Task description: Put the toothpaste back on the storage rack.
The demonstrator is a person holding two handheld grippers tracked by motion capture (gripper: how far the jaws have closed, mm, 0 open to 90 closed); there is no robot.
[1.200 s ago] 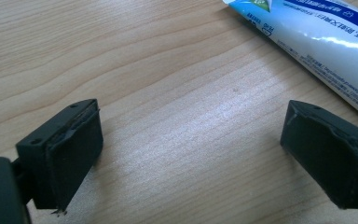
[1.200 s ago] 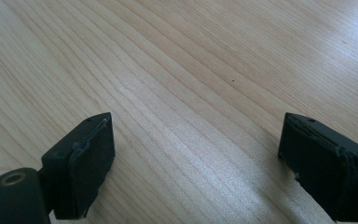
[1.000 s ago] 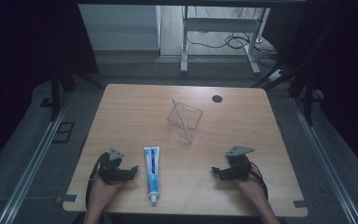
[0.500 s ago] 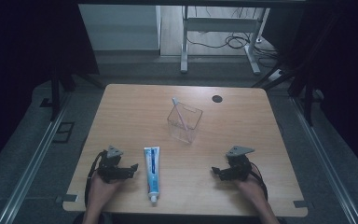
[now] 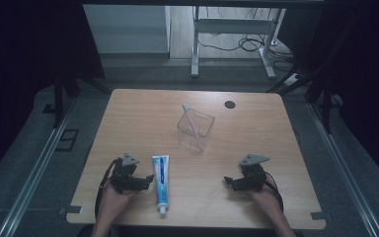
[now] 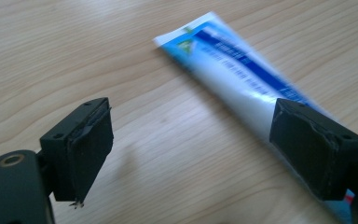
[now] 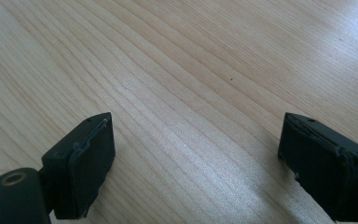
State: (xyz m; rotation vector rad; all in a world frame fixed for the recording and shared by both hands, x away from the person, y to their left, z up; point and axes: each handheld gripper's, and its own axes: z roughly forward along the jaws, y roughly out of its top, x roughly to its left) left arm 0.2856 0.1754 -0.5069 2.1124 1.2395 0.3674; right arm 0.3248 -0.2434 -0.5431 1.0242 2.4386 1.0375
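Note:
A blue-and-white toothpaste tube (image 5: 161,182) lies lengthwise near the table's front edge, cap toward the person. My left gripper (image 5: 145,178) hovers just left of it, jaws open and pointing at the tube. In the left gripper view the tube (image 6: 233,70) runs diagonally, and my left gripper (image 6: 191,154) has bare wood between its pads, with one jaw over the tube's lower part. My right gripper (image 5: 228,181) rests at the front right, open. In its own view my right gripper (image 7: 196,163) frames bare wood. A clear square container (image 5: 196,131) at mid-table holds a toothbrush (image 5: 190,118).
The wooden table (image 5: 143,113) has a black round cable hole (image 5: 230,104) at the back right. A white desk frame (image 5: 229,29) and cables stand on the floor beyond the far edge. Metal rails (image 5: 34,173) run along the floor at both sides.
My left gripper has risen a little and edged toward the tube. The right gripper, the tube and the container have stayed put.

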